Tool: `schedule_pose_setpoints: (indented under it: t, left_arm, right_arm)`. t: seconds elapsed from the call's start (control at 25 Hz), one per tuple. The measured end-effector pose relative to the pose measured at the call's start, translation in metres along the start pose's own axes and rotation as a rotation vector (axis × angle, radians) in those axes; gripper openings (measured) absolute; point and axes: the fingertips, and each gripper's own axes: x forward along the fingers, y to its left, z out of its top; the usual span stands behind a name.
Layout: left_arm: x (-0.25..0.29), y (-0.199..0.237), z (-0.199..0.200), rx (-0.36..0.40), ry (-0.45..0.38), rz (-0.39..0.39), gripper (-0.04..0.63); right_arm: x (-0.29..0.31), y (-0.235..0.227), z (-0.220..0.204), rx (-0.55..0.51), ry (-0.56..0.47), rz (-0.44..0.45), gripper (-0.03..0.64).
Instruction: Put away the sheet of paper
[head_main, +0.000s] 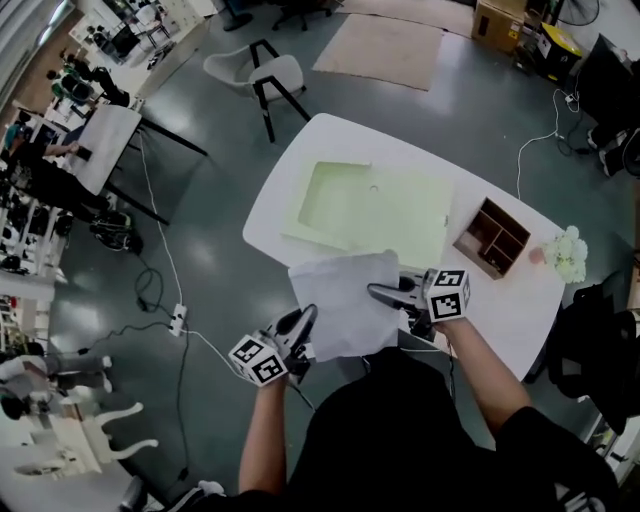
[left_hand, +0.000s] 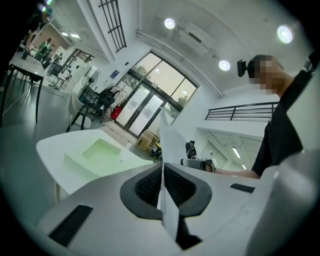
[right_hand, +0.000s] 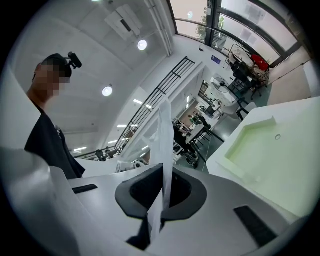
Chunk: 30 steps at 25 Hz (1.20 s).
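The thin white sheet of paper (head_main: 342, 300) hangs just short of the shallow pale-green rectangular tray (head_main: 340, 200), the left gripper (head_main: 305, 320) and right gripper (head_main: 380, 292) each clamped on an edge, so putting it away looks yet undone.
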Motion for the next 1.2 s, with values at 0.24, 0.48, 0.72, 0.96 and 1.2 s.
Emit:
schedule_pose_setpoints:
  t: [0.24, 0.48, 0.72, 0.96, 1.2]
  left_arm:
    - [0.037, 0.024, 0.019, -0.001, 0.001, 0.01, 0.005]
    - [0.063, 0.055, 0.038, 0.008, -0.038, 0.041, 0.005]
    - [0.081, 0.076, 0.052, -0.014, -0.05, 0.051, 0.005]
    - [0.091, 0.09, 0.056, 0.009, -0.042, 0.064, 0.005]
    - [0.094, 0.112, 0.06, -0.011, -0.033, 0.054, 0.005]
  right_arm:
    - [-0.003, -0.038, 0.022, 0.039, -0.034, -0.03, -0.002]
    - [0.0, -0.07, 0.036, 0.081, -0.053, -0.066, -0.002]
    - [-0.002, -0.103, 0.051, 0.151, -0.096, -0.157, -0.002]
    - [0.002, -0.129, 0.055, 0.188, -0.106, -0.212, -0.002]
    - [0.009, -0.168, 0.064, 0.202, -0.137, -0.274, -0.002]
